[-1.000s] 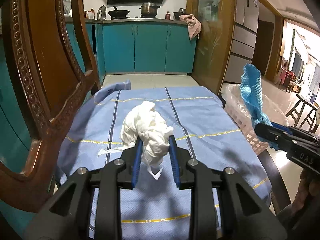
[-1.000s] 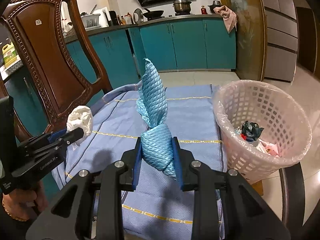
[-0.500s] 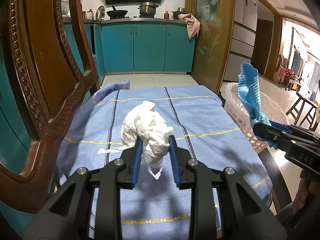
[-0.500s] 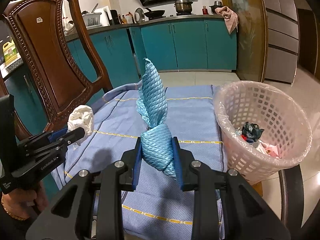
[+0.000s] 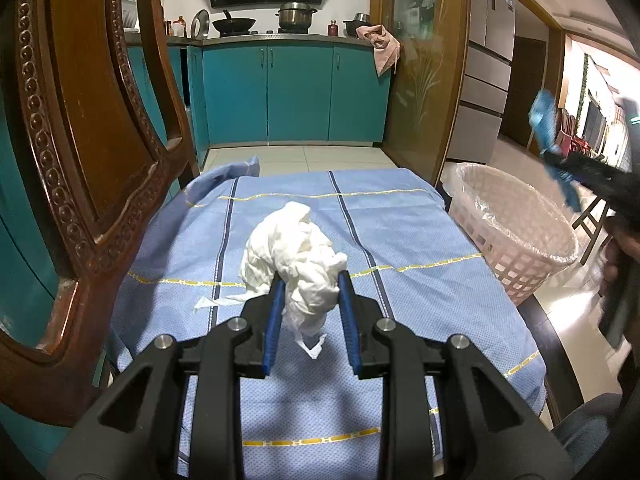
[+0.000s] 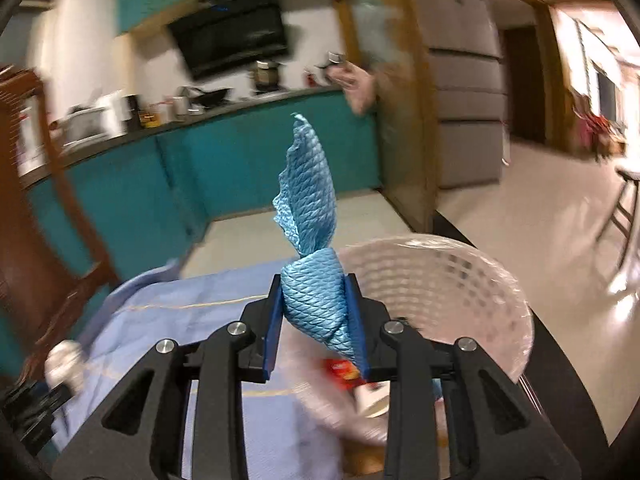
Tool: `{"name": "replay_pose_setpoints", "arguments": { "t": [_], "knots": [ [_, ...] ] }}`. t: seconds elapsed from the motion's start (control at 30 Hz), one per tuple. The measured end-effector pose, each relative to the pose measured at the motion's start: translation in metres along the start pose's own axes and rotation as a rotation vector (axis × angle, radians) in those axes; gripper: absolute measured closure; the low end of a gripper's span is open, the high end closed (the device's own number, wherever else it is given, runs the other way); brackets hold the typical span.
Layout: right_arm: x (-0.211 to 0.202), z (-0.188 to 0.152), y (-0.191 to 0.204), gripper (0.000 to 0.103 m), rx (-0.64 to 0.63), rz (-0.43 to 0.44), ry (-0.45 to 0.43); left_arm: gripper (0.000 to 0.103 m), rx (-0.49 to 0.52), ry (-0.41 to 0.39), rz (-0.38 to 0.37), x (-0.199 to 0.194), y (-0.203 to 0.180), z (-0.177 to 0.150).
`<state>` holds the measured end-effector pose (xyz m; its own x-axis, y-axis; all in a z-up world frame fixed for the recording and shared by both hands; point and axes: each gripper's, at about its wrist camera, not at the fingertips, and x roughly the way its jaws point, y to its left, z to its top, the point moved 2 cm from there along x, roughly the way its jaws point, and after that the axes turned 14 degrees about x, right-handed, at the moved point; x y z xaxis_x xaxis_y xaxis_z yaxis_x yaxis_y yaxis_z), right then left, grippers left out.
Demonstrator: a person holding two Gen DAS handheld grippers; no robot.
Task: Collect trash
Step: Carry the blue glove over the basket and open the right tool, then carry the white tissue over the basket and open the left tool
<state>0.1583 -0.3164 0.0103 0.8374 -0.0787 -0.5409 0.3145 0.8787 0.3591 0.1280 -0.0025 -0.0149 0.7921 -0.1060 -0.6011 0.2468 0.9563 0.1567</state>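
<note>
Pinching crumpled white tissue (image 5: pixel 296 256) in left tongs (image 5: pixel 310 286), quilted blue cloth (image 6: pixel 314 276) in right tongs (image 6: pixel 314 296)

We see warm, dim indoor light in both views, with the fisheye bending walls and door frames and dark corners ringing each picture. The left wrist view is sharp; the left tool (image 5: pixel 309 280) casts a soft shadow on the table (image 5: pixel 420 248). The right wrist view is smeared by motion blur, and glare whitens the floor (image 6: pixel 624 292).
</note>
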Motion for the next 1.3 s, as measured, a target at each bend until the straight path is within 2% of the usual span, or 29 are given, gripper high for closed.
{"name": "replay_pose_setpoints", "arguments": {
  "t": [0.07,0.13,0.17,0.2,0.27,0.37,0.43,0.53,0.67,0.77,0.83,0.87,0.9,0.93,0.97,1.0,1.13,1.2,1.3],
  "knots": [
    [0.024,-0.005,-0.015,0.058,0.009,-0.042,0.058,0.075,0.006,0.001,-0.004,0.001,-0.001,0.000],
    [0.027,-0.007,-0.029,0.056,0.091,-0.035,0.097,0.075,0.013,0.003,-0.014,0.003,-0.004,0.000],
    [0.013,-0.003,-0.035,0.049,0.148,-0.004,0.071,0.075,0.017,0.001,-0.017,0.003,-0.005,-0.001],
    [0.000,-0.002,-0.037,0.034,0.178,0.012,0.032,0.075,0.025,0.000,-0.022,0.003,-0.008,-0.001],
    [-0.038,0.001,-0.046,0.015,0.270,0.050,-0.111,0.075,0.039,-0.001,-0.043,0.003,-0.013,-0.001],
    [-0.084,0.001,-0.066,0.004,0.424,0.065,-0.273,0.075,0.058,-0.001,-0.096,0.007,-0.028,0.004],
    [-0.094,-0.002,-0.073,0.003,0.472,0.046,-0.311,0.075,0.085,-0.010,-0.130,0.010,-0.045,0.015],
    [-0.087,-0.001,-0.075,0.003,0.466,0.025,-0.273,0.075,0.135,-0.033,-0.185,0.014,-0.076,0.038],
    [-0.084,-0.002,-0.083,0.003,0.494,-0.024,-0.270,0.074,0.167,-0.075,-0.299,0.027,-0.130,0.097],
    [-0.089,-0.004,-0.094,0.003,0.541,-0.046,-0.314,0.074,0.215,-0.119,-0.366,0.036,-0.171,0.141],
    [-0.098,-0.004,-0.099,0.003,0.559,-0.062,-0.366,0.068,0.229,-0.119,-0.423,0.051,-0.199,0.167],
    [-0.101,-0.005,-0.101,0.003,0.562,-0.065,-0.375,0.047,0.234,-0.104,-0.430,0.062,-0.211,0.174],
    [-0.103,-0.005,-0.104,0.003,0.568,-0.065,-0.382,0.013,0.237,-0.090,-0.416,0.069,-0.217,0.176],
    [-0.103,-0.005,-0.106,0.003,0.571,-0.065,-0.384,0.006,0.238,-0.079,-0.374,0.077,-0.222,0.178],
    [-0.102,-0.004,-0.107,0.003,0.569,-0.064,-0.375,0.005,0.240,-0.080,-0.307,0.084,-0.223,0.177],
    [-0.100,-0.003,-0.108,0.003,0.565,-0.062,-0.363,0.005,0.242,-0.072,-0.280,0.087,-0.222,0.174],
    [-0.091,-0.004,-0.098,0.003,0.524,-0.040,-0.305,0.004,0.218,-0.051,-0.247,0.080,-0.195,0.144],
    [-0.084,-0.005,-0.085,0.003,0.485,-0.030,-0.261,0.003,0.214,-0.028,-0.178,0.068,-0.170,0.123],
    [-0.065,-0.013,-0.051,0.003,0.347,-0.011,-0.153,0.003,0.184,-0.016,-0.084,0.041,-0.124,0.090]
  ]
}}
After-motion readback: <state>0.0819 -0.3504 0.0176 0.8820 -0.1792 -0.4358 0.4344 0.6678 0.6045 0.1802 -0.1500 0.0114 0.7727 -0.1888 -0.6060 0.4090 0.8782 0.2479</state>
